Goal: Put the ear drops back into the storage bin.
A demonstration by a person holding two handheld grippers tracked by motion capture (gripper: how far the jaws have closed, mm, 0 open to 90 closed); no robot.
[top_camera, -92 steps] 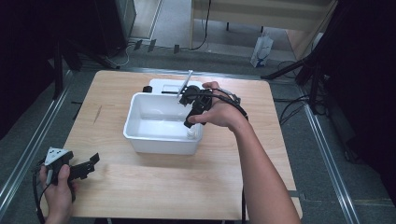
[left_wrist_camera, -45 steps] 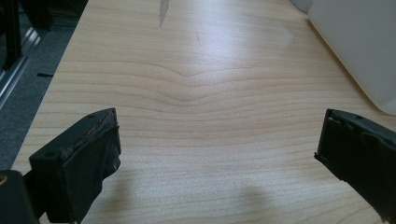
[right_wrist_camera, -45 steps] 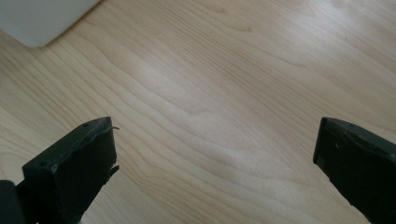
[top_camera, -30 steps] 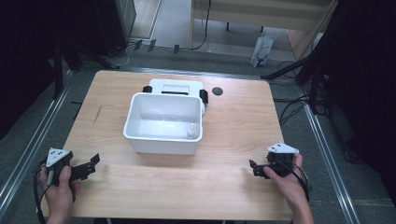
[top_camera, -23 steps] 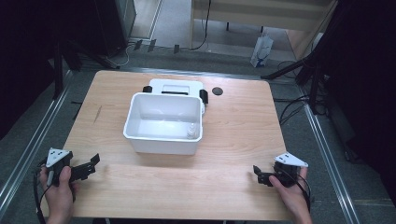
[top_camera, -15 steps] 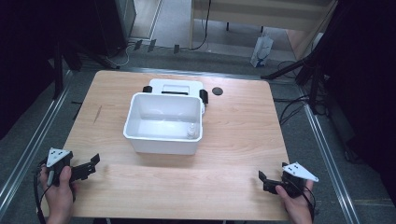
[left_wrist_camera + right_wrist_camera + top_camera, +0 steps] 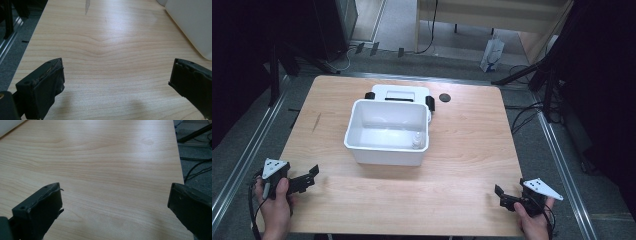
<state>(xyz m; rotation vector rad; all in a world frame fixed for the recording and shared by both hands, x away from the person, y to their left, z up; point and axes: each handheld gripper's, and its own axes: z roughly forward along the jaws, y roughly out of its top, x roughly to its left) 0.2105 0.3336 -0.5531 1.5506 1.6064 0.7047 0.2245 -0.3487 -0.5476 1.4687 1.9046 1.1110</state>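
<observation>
Both claws are sitting spread wide with nothing in them: the left claw (image 7: 309, 177) is hovering at the near-left corner of the light wooden desk (image 7: 462, 150), the right claw (image 7: 502, 196) at the near-right corner. The white rectangular plastic tub (image 7: 387, 132) is resting mid-desk, well apart from both, with a small white bottle (image 7: 416, 142) standing inside.

Each hand grips a black tool topped by a pale grey three-cornered plate with small dark holes. The left tool (image 7: 312, 175) trails a black cable round the wrist, as does the right tool (image 7: 501, 195). Jaw pads look worn, frayed at edges.
</observation>
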